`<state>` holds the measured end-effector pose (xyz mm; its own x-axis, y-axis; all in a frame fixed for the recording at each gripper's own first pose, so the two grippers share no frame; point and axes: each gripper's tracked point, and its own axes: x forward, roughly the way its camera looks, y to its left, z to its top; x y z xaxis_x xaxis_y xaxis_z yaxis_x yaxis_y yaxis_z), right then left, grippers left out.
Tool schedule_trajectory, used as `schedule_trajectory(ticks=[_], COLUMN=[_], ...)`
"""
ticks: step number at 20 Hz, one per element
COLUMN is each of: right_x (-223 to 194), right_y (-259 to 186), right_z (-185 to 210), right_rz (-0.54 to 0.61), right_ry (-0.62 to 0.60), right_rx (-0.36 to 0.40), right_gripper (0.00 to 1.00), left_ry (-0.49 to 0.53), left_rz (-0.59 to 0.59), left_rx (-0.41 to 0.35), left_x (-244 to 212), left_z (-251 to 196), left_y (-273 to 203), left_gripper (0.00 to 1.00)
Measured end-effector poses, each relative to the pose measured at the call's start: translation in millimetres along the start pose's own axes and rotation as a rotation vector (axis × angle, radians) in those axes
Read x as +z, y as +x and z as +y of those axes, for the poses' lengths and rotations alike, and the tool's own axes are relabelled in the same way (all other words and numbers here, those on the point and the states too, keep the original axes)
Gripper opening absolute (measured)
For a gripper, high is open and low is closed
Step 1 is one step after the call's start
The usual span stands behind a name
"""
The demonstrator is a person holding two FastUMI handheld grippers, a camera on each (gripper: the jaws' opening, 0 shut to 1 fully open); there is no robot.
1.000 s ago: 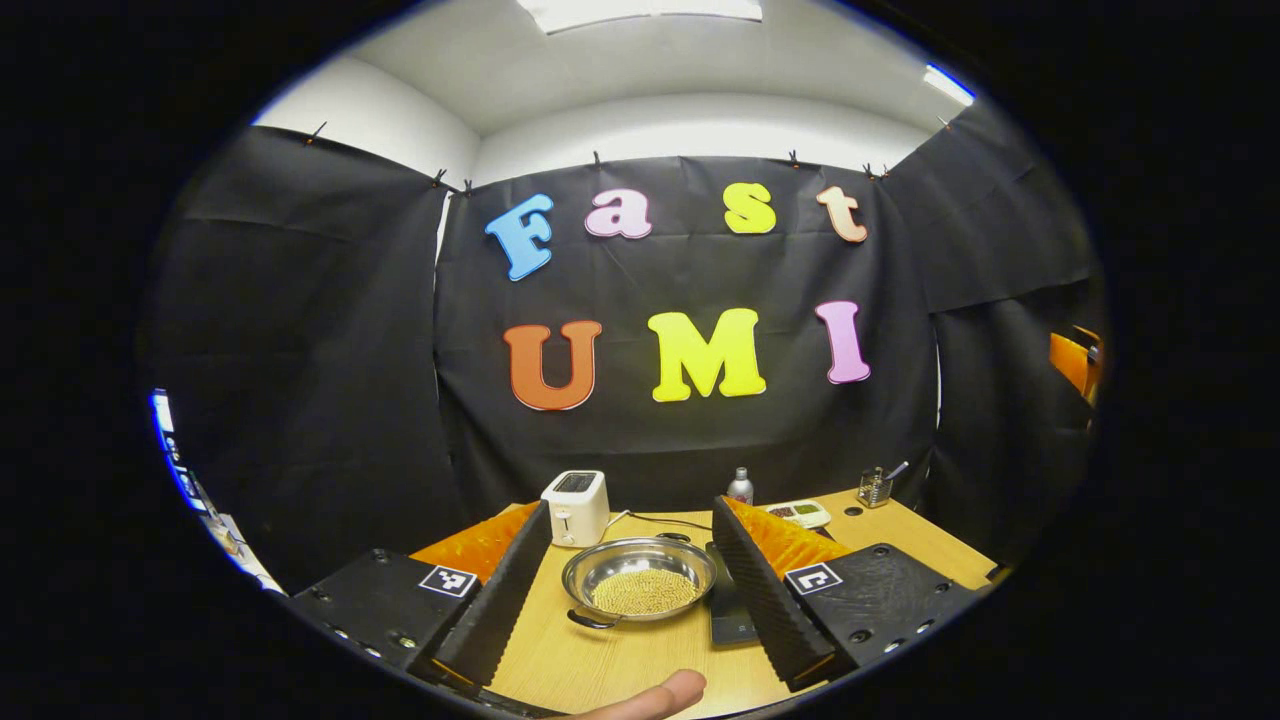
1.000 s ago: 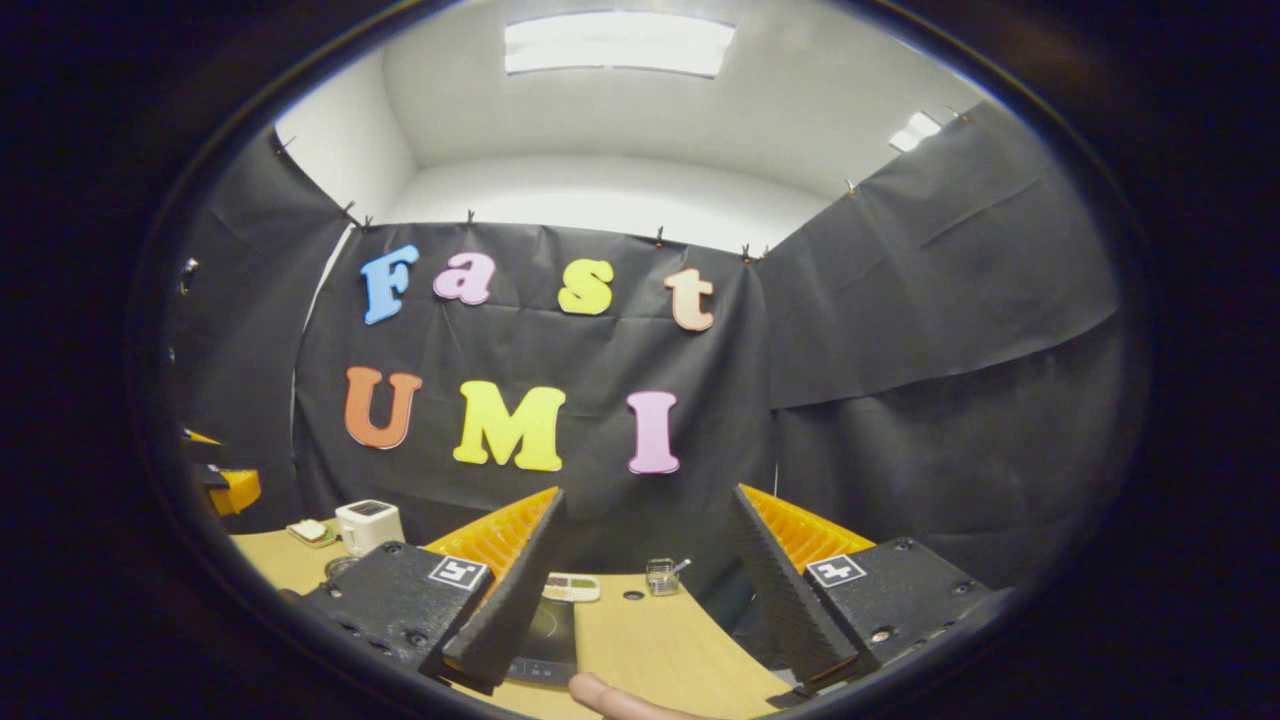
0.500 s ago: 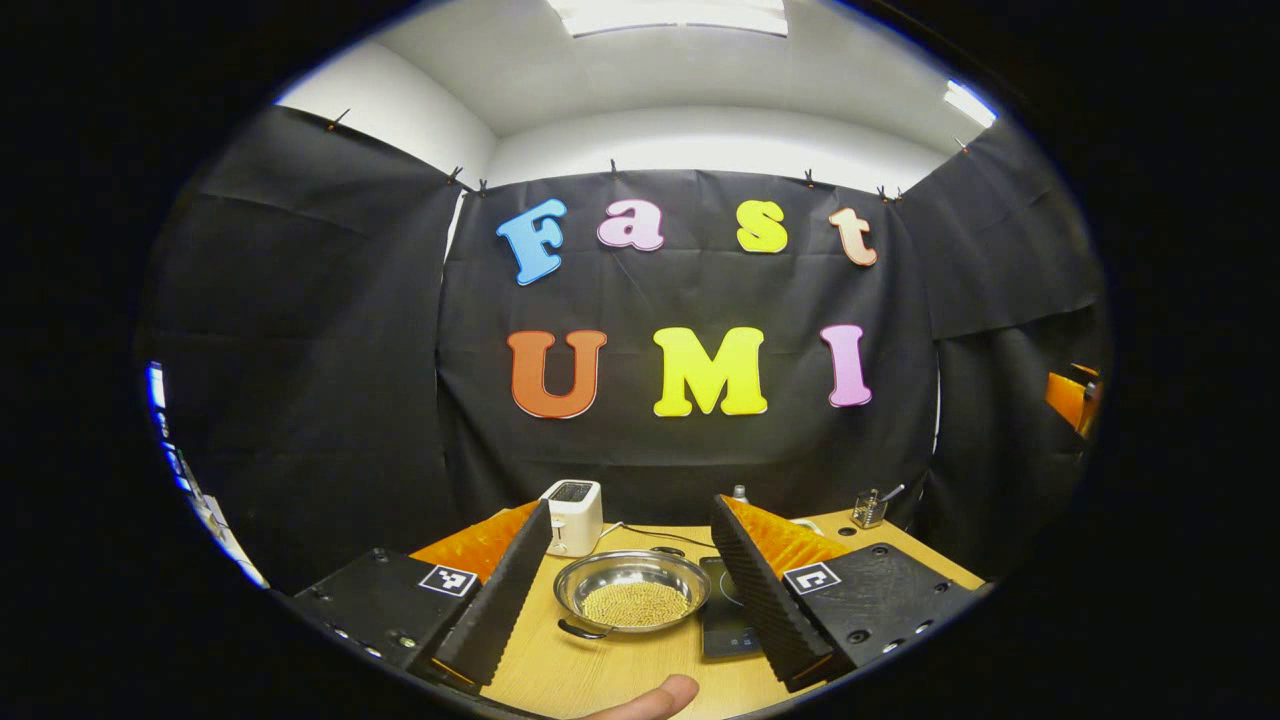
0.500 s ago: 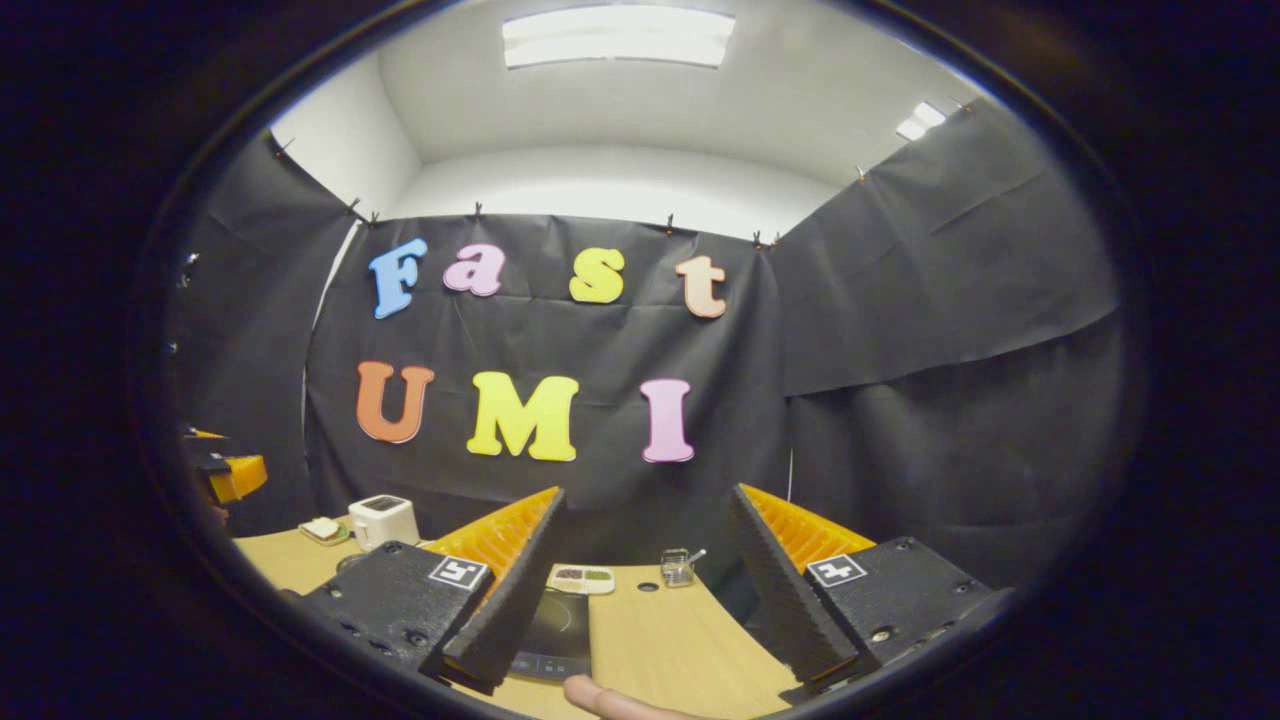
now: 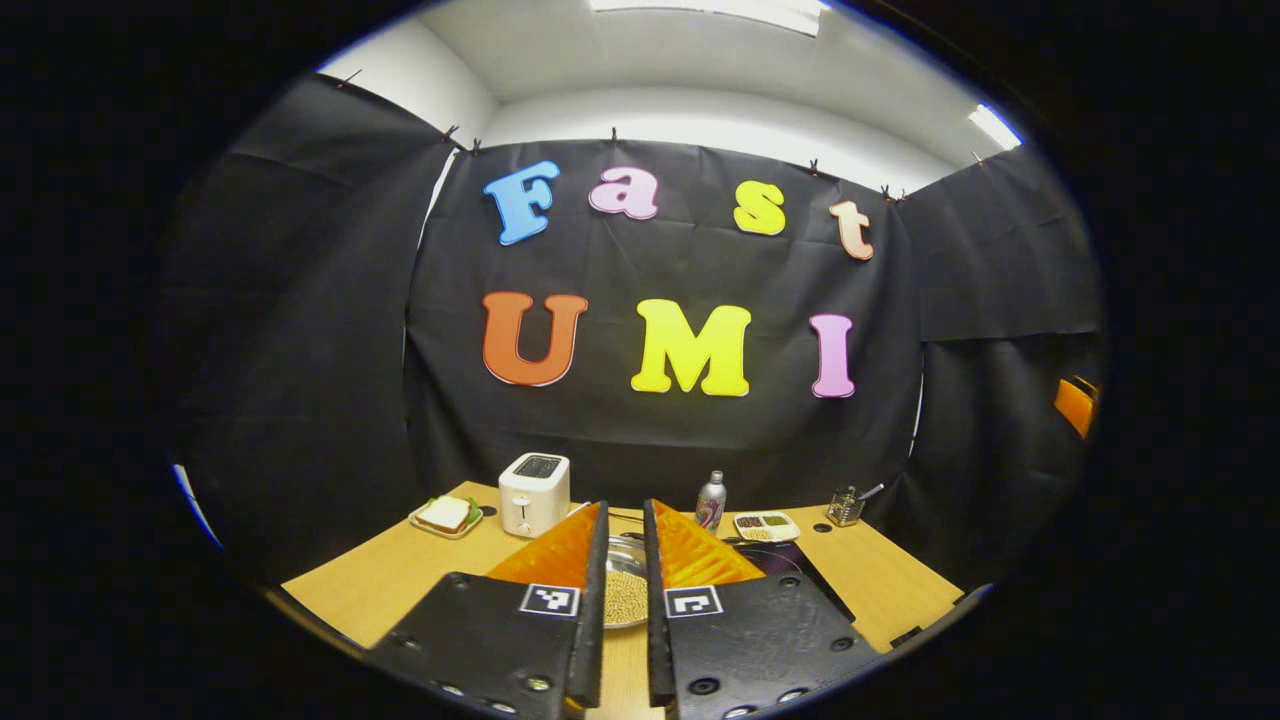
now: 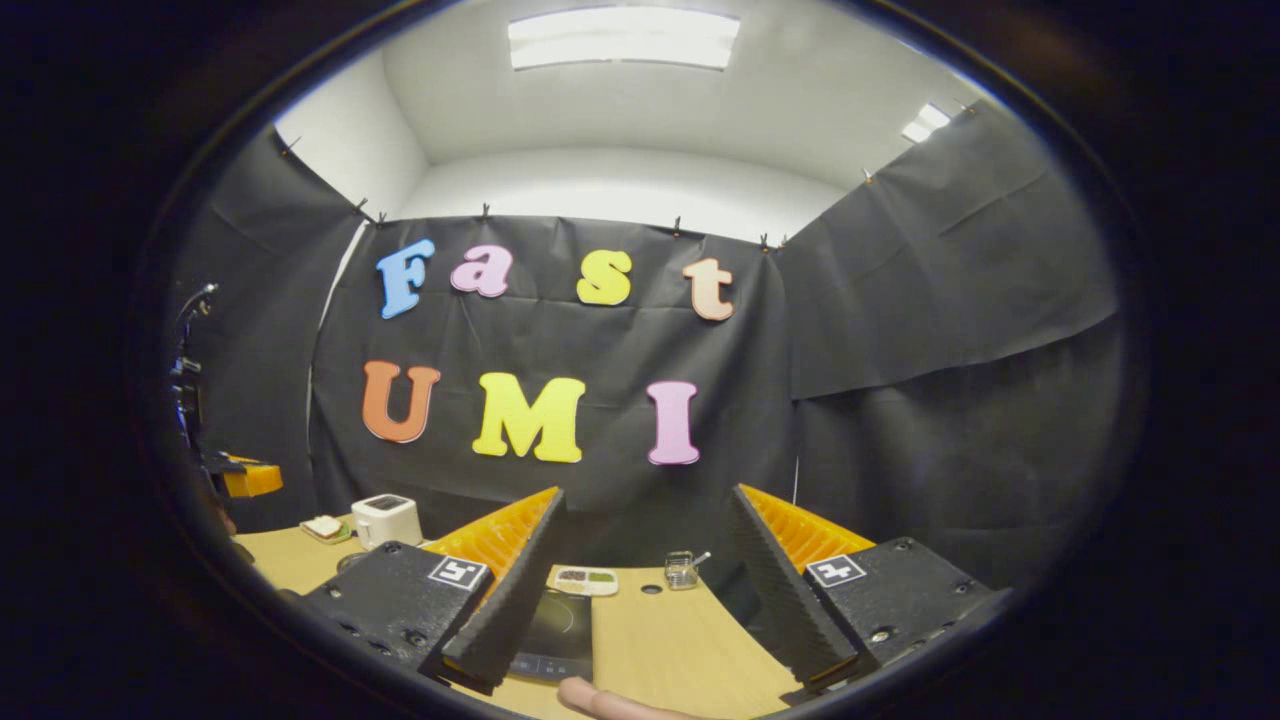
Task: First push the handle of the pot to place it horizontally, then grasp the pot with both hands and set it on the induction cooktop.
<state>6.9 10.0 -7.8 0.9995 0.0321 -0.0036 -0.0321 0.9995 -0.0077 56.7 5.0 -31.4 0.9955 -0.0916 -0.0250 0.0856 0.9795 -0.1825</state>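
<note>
The pot (image 5: 624,585), holding small pale grains, sits on the table (image 5: 400,575) just beyond the left gripper (image 5: 624,560), whose fingers are nearly pressed together, nothing between them. Its handle is hidden, so a blind push may tip grains out (my guess). The right gripper (image 6: 640,570), spread wide, faces the induction cooktop (image 6: 555,625).

The light wooden counter (image 5: 400,575) carries a white toaster (image 5: 533,493), a sandwich on a small plate (image 5: 444,516), a silver bottle (image 5: 710,501), a divided snack tray (image 5: 766,525), a steel pot of beans (image 5: 625,590) and a black induction cooktop (image 6: 555,622)
</note>
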Motion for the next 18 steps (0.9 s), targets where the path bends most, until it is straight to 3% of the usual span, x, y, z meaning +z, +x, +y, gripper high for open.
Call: schedule_trajectory(ticks=[1, 2, 4, 8, 18], right_x=[-1, -1, -5, -17, -63], right_y=[0, 1, 3, 9, 32], right_z=[0, 1, 2, 1, -6], right_rz=[-0.001, -0.001, 0.003, 0.024, 0.106], right_ry=[0.003, 0.006, 0.006, -0.005, -0.024], right_rx=[0.000, 0.002, 0.005, 0.008, 0.007], right_gripper=[1.00, 0.96, 1.00, 0.96, 1.00], left_ry=[0.002, 0.012, 0.029, 0.054, 0.022], left_rz=[0.031, 0.055, 0.091, 0.222, 0.527], left_rx=[0.005, 0.012, 0.026, 0.018, 0.022], left_x=[-10, -18, -33, -74, -179], left_z=[4, 8, 13, 14, 22], left_y=[4, 6, 20, 29, 57], left_gripper=[0.09, 0.00, 0.00, 0.00, 0.00])
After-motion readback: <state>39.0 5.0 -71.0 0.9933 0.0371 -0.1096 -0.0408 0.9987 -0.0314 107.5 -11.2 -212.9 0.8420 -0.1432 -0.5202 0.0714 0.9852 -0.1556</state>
